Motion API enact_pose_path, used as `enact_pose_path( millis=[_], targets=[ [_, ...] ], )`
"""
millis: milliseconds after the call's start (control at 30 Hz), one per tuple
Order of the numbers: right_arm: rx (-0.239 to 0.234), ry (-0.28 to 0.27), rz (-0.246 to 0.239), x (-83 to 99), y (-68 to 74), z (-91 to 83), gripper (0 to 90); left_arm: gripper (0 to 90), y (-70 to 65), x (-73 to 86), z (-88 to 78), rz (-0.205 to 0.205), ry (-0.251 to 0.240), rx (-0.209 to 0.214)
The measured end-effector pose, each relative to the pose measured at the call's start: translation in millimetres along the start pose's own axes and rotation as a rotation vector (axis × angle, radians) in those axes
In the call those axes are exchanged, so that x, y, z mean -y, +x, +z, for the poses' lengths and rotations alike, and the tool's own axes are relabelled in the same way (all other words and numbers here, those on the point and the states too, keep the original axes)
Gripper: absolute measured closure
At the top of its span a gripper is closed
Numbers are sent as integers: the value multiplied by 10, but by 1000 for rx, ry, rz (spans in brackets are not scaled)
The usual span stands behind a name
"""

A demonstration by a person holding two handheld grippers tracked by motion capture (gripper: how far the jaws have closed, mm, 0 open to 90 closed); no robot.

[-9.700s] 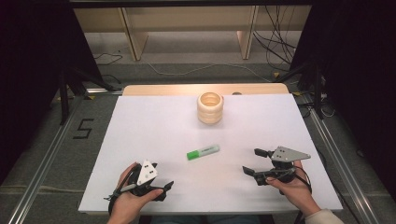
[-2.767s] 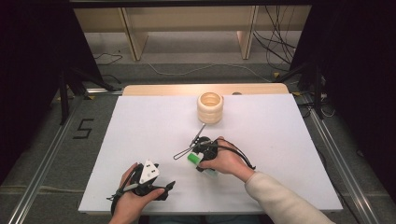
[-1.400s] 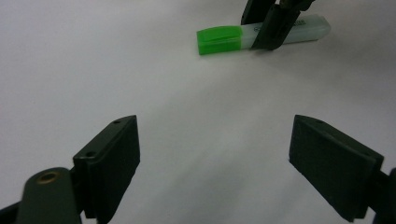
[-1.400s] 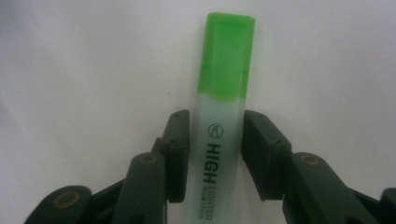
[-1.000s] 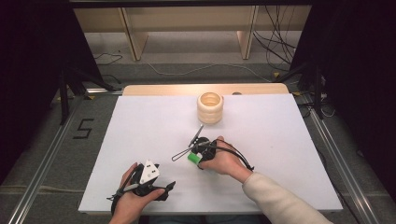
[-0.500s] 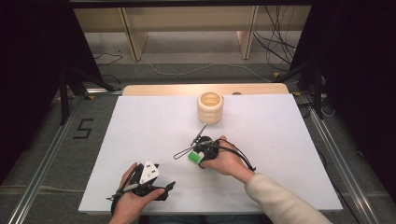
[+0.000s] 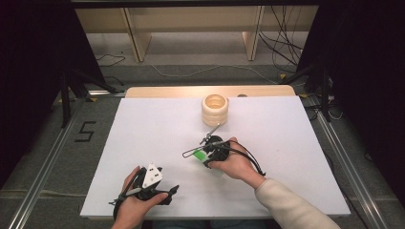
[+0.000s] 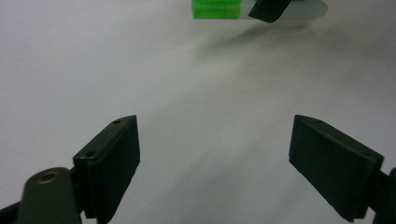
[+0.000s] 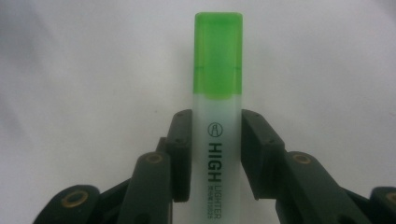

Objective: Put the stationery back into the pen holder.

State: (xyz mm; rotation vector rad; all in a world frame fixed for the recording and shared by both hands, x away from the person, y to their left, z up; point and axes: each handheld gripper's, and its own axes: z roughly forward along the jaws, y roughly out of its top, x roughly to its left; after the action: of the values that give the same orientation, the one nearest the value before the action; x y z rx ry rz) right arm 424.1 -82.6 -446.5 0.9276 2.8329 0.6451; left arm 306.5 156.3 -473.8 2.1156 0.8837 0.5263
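A: Right tool (image 9: 215,154) closed on highlighter (image 9: 217,116), pads pressed to both sides of the pale barrel; green cap clear of the pads, pointing away from the hand.

B: Confirmed from the high view: right tool (image 7: 206,151) near the middle of the bench (image 7: 143,124), slightly toward the near edge. Highlighter (image 7: 201,155) seen there as a small green patch at the tool's tip.

A: Resting on the bench or lifted off it?

B: Hard to tell from above. In the left gripper view, highlighter (image 8: 219,9) with a soft shadow just below it, so possibly raised a little; not certain.

A: Left tool (image 8: 215,163)?

B: Jaws wide apart, nothing between them but bare white bench surface. High view: left tool (image 7: 165,193) by the near edge, left of centre, gripped in the left hand (image 7: 136,202). Well apart from the highlighter.

A: Other items on the bench?

B: Wooden ring stack (image 7: 215,109) toward the far edge, about centre, upright. Near the right tool but apart from it.
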Motion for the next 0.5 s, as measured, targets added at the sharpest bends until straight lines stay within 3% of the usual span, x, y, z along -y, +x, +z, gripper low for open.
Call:
enact_pose_path(
  millis=[500],
  targets=[
    [18, -182, 46, 70, -143, -145, 668, 162, 3, 1, 1, 0, 0, -2]
  ],
)
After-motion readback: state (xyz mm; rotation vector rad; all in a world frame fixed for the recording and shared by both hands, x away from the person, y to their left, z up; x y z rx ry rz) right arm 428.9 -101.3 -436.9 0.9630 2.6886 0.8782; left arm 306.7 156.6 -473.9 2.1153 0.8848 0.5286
